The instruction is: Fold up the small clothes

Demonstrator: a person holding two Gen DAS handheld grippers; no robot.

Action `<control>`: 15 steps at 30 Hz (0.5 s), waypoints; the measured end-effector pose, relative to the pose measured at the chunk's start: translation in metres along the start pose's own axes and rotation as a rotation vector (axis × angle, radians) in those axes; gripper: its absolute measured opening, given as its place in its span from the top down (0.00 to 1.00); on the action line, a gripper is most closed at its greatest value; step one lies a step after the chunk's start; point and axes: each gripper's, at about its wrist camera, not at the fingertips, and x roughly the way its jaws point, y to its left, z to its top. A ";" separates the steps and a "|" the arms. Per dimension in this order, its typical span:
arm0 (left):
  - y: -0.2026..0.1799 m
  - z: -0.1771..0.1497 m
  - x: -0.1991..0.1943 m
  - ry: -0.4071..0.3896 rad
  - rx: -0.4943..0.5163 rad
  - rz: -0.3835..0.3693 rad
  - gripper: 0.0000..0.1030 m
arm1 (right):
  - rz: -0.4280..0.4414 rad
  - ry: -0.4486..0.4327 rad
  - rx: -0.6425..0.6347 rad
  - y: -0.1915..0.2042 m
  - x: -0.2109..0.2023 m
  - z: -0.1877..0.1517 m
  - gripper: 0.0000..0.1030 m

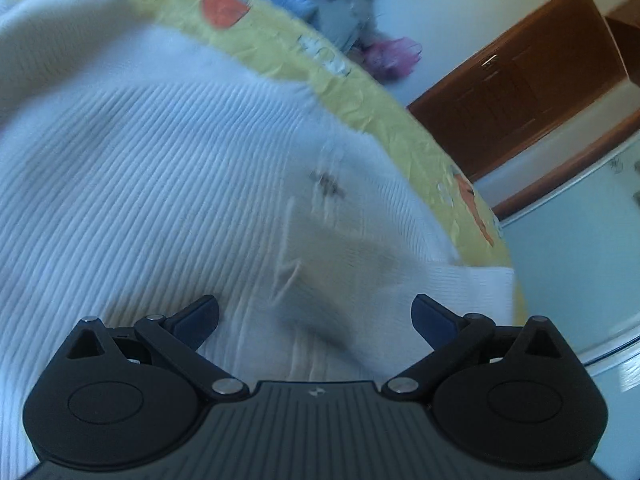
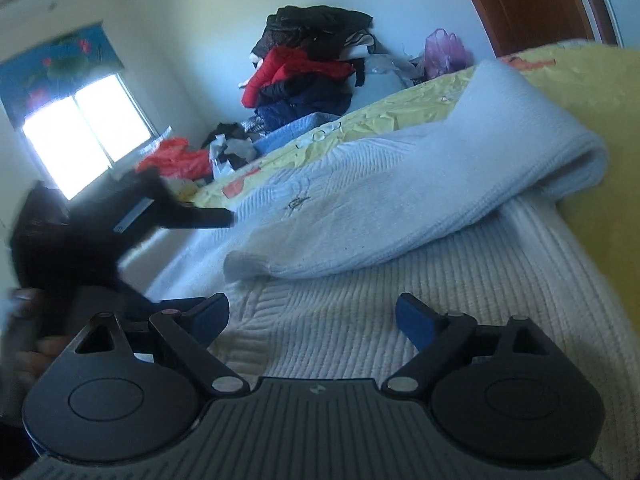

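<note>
A white ribbed knit garment (image 1: pixel 160 168) lies spread on a yellow bedsheet (image 1: pixel 360 92). It has a small dark embroidered mark (image 1: pixel 328 184). My left gripper (image 1: pixel 316 316) hovers just over it, open and empty. In the right wrist view the same garment (image 2: pixel 360 208) has one part folded over itself, with a rolled fold (image 2: pixel 560 136) at the right. My right gripper (image 2: pixel 312 316) is open and empty above the garment's near edge. The left gripper (image 2: pixel 132 216) appears blurred at the left of that view, over the garment's far side.
A pile of dark and red clothes (image 2: pixel 312 72) sits against the wall behind the bed, with more loose clothes (image 2: pixel 192 156) by a bright window (image 2: pixel 80 132). A brown wooden door (image 1: pixel 520 92) stands beyond the bed edge. A pink bag (image 2: pixel 444 48) lies near the pile.
</note>
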 end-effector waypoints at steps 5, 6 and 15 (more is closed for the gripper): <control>-0.031 0.002 0.024 -0.023 0.143 0.197 0.74 | 0.036 -0.012 0.046 -0.009 -0.002 0.000 0.09; -0.034 0.003 0.025 -0.020 0.169 0.215 0.76 | 0.038 -0.010 0.045 -0.009 -0.002 0.000 0.08; -0.053 0.006 -0.035 -0.190 0.379 0.196 0.95 | 0.050 -0.014 0.054 -0.009 -0.002 -0.001 0.07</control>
